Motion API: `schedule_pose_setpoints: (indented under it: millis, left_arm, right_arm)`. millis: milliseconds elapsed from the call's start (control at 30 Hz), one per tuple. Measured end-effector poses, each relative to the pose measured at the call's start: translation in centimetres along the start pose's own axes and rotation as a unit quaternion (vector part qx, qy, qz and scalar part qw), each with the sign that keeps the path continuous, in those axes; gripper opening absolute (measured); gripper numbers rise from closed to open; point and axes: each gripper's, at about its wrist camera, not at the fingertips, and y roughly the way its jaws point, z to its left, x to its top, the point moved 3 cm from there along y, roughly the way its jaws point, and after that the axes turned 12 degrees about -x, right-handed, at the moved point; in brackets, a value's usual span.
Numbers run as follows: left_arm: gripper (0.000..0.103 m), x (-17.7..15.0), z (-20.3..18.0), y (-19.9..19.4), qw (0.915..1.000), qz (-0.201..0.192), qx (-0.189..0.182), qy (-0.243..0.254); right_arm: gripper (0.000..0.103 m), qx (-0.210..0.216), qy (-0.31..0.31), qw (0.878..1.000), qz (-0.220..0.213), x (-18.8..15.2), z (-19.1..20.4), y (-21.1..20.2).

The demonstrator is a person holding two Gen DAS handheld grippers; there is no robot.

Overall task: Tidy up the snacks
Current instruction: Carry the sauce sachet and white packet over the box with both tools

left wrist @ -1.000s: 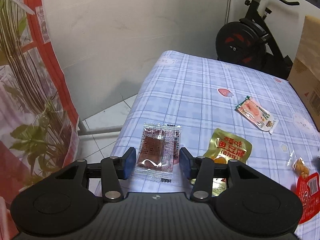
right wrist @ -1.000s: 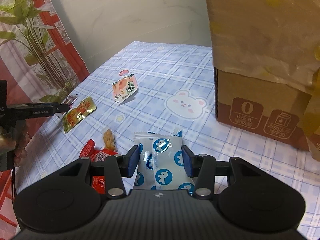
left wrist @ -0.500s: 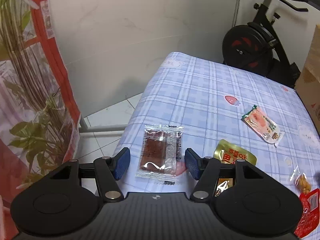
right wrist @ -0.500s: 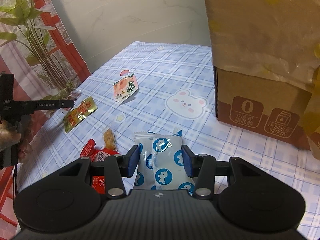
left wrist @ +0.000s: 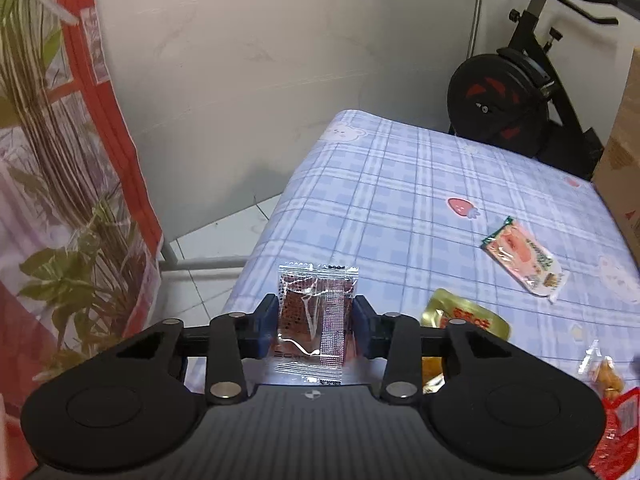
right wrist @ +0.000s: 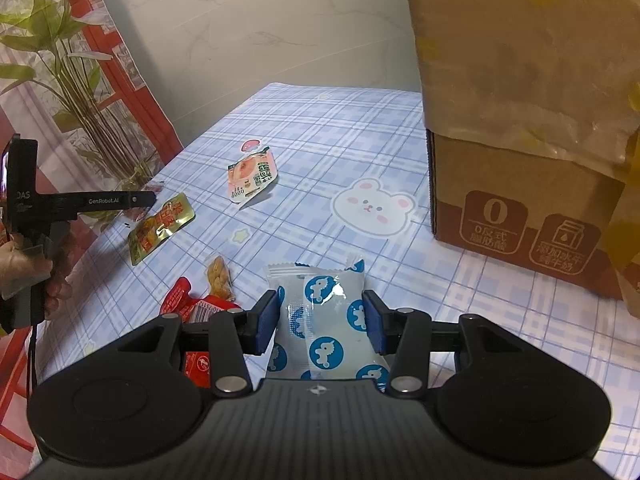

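My left gripper [left wrist: 315, 326] is shut on a clear packet with a brown snack [left wrist: 316, 316], held just above the table's left edge. My right gripper [right wrist: 322, 322] is shut on a white packet with blue horse prints [right wrist: 326, 316], held low over the blue checked tablecloth [right wrist: 320, 140]. A pink-orange packet [left wrist: 522, 258] [right wrist: 250, 176], a gold packet [left wrist: 464, 320] [right wrist: 160, 226], a small clear bag of yellow snack [left wrist: 606, 372] [right wrist: 219, 278] and a red packet [left wrist: 620, 432] [right wrist: 192, 308] lie on the cloth. The left gripper also shows in the right wrist view [right wrist: 144, 200].
A tall cardboard box [right wrist: 516, 208] with a crumpled plastic liner stands at the table's right. An exercise bike [left wrist: 508, 92] stands behind the far end. A plant-print curtain [left wrist: 60, 200] hangs left of the table, with tiled floor [left wrist: 216, 240] below.
My left gripper closed from open onto the brown snack packet and lifted it slightly. My right gripper stayed shut on the blue-print packet and hardly moved.
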Motion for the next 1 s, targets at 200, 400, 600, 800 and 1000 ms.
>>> schedule_pose_setpoints:
  millis: [200, 400, 600, 800, 1000]
  left_arm:
    - [0.040, -1.8, -0.4, -2.5, 0.9996, -0.011, -0.014, -0.020]
    - [0.041, -2.6, -2.5, -6.1, 0.9994, -0.027, -0.021, -0.001]
    - [0.041, -2.2, -6.0, -9.2, 0.9977, -0.048, -0.045, 0.017]
    - [0.041, -0.5, -10.7, -11.4, 0.9941, -0.071, -0.075, 0.035]
    - [0.041, 2.7, -17.1, -13.6, 0.9844, -0.106, -0.117, 0.077]
  right_arm:
    - [0.048, -0.002, 0.005, 1.000, 0.001, -0.7, -0.5, -0.7]
    - [0.047, -0.004, 0.022, 1.000, 0.003, -1.8, -1.5, -2.0]
    - [0.046, -0.006, 0.046, 0.999, -0.016, -2.3, -3.0, -4.2]
    - [0.046, -0.009, 0.070, 0.996, -0.057, -2.0, -5.0, -7.7]
    - [0.046, -0.007, 0.079, 0.989, -0.123, -0.4, -6.8, -12.2]
